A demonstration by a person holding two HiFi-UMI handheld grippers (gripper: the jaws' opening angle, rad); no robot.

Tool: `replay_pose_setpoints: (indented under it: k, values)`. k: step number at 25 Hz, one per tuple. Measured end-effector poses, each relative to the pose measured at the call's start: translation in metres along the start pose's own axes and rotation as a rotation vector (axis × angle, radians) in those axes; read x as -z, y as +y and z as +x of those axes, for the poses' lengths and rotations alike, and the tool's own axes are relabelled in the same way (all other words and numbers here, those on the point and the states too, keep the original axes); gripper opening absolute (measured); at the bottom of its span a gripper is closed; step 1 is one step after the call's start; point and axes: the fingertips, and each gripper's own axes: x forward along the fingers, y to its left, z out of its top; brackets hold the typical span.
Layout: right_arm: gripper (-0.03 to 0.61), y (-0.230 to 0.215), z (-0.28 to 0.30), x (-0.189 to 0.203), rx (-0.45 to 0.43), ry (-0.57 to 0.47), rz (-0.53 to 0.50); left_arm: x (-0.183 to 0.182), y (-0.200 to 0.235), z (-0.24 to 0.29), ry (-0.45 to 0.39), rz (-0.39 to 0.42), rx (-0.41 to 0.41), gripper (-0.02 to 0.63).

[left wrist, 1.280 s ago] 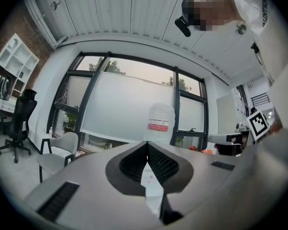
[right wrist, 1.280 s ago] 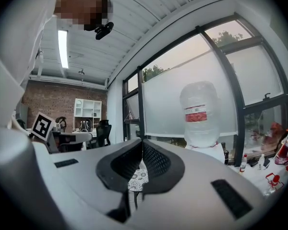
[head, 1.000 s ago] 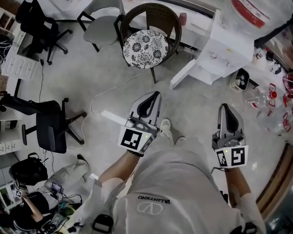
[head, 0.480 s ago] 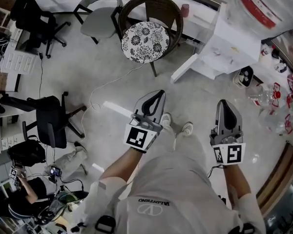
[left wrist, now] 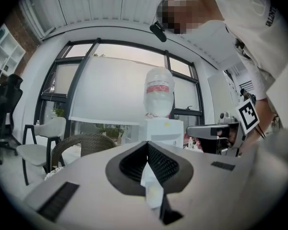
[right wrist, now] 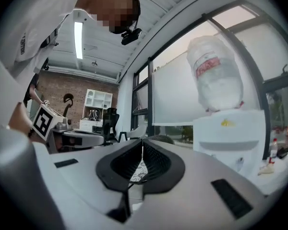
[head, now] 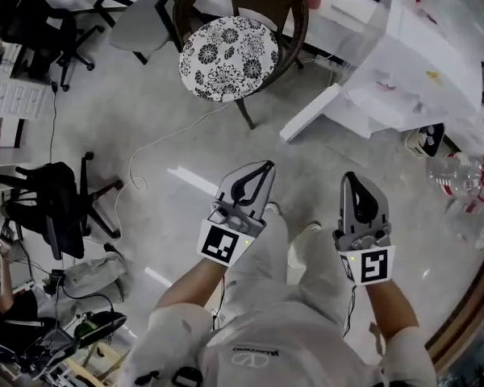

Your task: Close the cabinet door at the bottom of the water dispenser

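1. White water dispenser (head: 423, 71) stands at the far right of the floor, with an inverted water bottle (left wrist: 158, 92) on top of it.
2. Its bottom cabinet door (head: 310, 113) hangs open. It is swung out to the left from the dispenser's base, and its free edge points toward the near left.
3. Held level in front of the person, the left gripper (head: 265, 168) has its jaws pressed together with nothing between them. In its own view the dispenser stands straight beyond the tips.
4. Beside it on the right, the right gripper (head: 351, 177) is likewise closed and empty, and it points toward the far side. In its own view the dispenser sits to the right of the jaw line.
5. Both grippers are well apart from the cabinet door, and neither touches it.
6. Far and left of the door is a wicker chair (head: 294, 22) with a black-and-white floral cushion (head: 226, 55), and a grey chair (head: 141, 27) stands further left.
7. At the left stands a black office chair (head: 56, 208), and a white cable (head: 157, 139) curls across the floor near the wicker chair.
8. A clear plastic bottle (head: 460, 172) lies on the floor at the right, near the dispenser.
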Motion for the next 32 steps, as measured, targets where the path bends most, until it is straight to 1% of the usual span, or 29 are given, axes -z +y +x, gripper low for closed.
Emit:
replay_pose_setpoints:
  k: [3,6,10,12,14,18,22,25,27,32]
  values:
    - [0.017,0.004,0.01,0.083,-0.043,0.003,0.025,0.076,0.004,0.016,0.001,0.024,-0.001,0.008]
    - [0.018,0.005,0.029,0.155,-0.073,-0.002,0.044,0.147,0.012,0.03,0.003,0.05,-0.01,0.008]
    - [0.018,0.006,0.052,0.23,-0.11,-0.016,0.051,0.221,0.023,0.046,-0.012,0.059,-0.009,0.008]
    - [0.018,0.01,0.064,0.262,-0.133,-0.015,0.055,0.254,0.029,0.051,-0.012,0.069,0.001,0.008]
    - [0.018,0.016,0.074,0.29,-0.175,-0.009,0.055,0.282,0.036,0.056,-0.019,0.078,0.011,0.008]
    - [0.018,0.03,0.083,0.333,-0.274,0.002,-0.006,0.33,0.044,0.063,-0.04,0.092,0.035,0.008]
    - [0.018,0.031,0.096,0.368,-0.332,-0.023,-0.084,0.368,0.05,0.074,-0.08,0.126,0.067,0.012]
    - [0.018,0.033,0.106,0.405,-0.332,0.004,-0.055,0.396,0.054,0.079,-0.092,0.115,0.066,0.026]
    - [0.018,0.033,0.106,0.42,-0.326,0.025,-0.034,0.41,0.053,0.079,-0.091,0.105,0.074,0.043]
    - [0.018,0.023,0.111,0.43,-0.306,0.014,-0.068,0.426,0.057,0.088,-0.097,0.102,0.091,0.109]
